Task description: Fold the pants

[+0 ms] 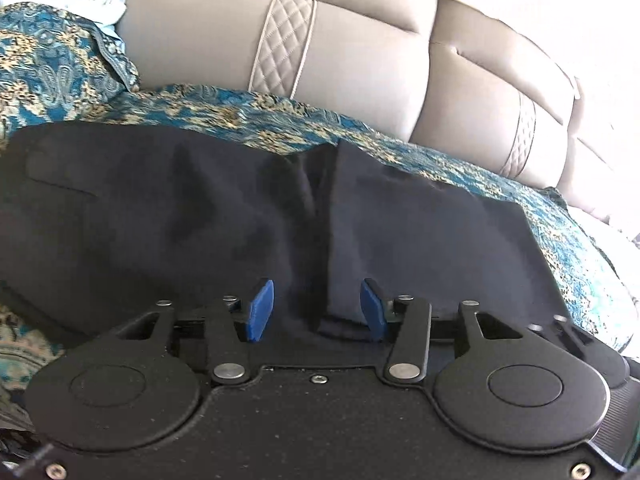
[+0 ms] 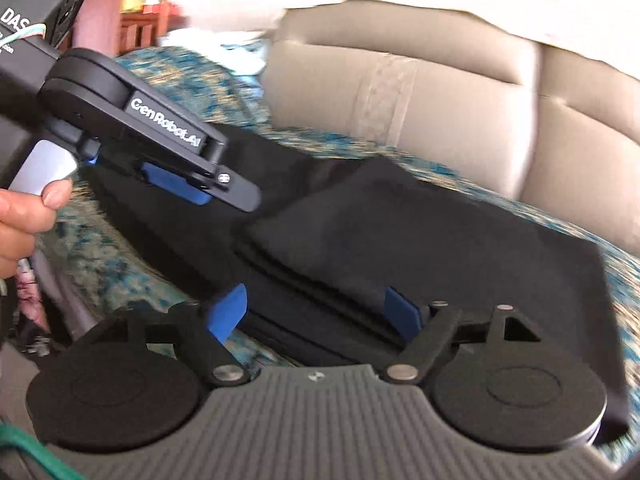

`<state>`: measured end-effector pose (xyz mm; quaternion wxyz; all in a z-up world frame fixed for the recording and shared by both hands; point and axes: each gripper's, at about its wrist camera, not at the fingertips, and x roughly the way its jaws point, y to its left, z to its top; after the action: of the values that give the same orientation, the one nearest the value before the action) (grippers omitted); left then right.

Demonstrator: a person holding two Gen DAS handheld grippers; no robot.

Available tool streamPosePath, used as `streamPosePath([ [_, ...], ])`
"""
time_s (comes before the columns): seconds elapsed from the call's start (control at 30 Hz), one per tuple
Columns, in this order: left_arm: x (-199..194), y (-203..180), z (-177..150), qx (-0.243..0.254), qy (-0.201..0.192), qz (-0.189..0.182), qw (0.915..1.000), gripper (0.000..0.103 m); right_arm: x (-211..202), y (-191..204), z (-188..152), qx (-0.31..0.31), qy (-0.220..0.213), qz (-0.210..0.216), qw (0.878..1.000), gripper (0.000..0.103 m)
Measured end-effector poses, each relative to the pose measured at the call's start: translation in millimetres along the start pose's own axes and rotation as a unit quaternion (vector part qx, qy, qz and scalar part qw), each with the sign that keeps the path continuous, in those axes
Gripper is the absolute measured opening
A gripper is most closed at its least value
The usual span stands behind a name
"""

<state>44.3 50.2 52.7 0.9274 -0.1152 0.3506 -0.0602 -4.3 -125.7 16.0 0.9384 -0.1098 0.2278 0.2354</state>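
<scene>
The black pants lie folded on a sofa seat with a blue patterned cover. One folded layer overlaps the right part, and its edge runs down the middle. My left gripper is open just above the near edge of the pants, its blue pads on either side of that fold edge. In the right wrist view the pants show stacked layers. My right gripper is open over their near edge. The left gripper also shows there at the upper left, hovering over the far end of the pants.
The beige leather sofa back rises behind the pants. The blue and gold patterned cover spreads under and around them. A hand holds the left gripper's handle. Wooden furniture stands far left.
</scene>
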Motion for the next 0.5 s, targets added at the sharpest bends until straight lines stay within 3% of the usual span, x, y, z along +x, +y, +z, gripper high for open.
streamPosePath([
  [0.17,17,-17,1,0.004,0.011,-0.014,0.9998,0.043,-21,-26,-23,0.025,-0.01,-0.108,0.994,0.089],
  [0.27,26,-24,1,0.009,0.018,0.002,0.9998,0.042,-28,-41,-37,0.024,0.0,-0.163,0.986,0.09],
  [0.4,33,-27,-2,0.007,0.028,0.023,0.9993,0.041,-36,-61,-52,0.031,0.006,-0.2,0.979,0.094],
  [0.47,34,-26,-4,0.0,0.031,0.029,0.9991,0.019,-37,-69,-56,0.035,0.008,-0.216,0.976,0.094],
  [0.5,32,-25,-4,-0.005,0.031,0.028,0.9991,0.016,-37,-72,-57,0.036,0.01,-0.227,0.973,0.094],
])
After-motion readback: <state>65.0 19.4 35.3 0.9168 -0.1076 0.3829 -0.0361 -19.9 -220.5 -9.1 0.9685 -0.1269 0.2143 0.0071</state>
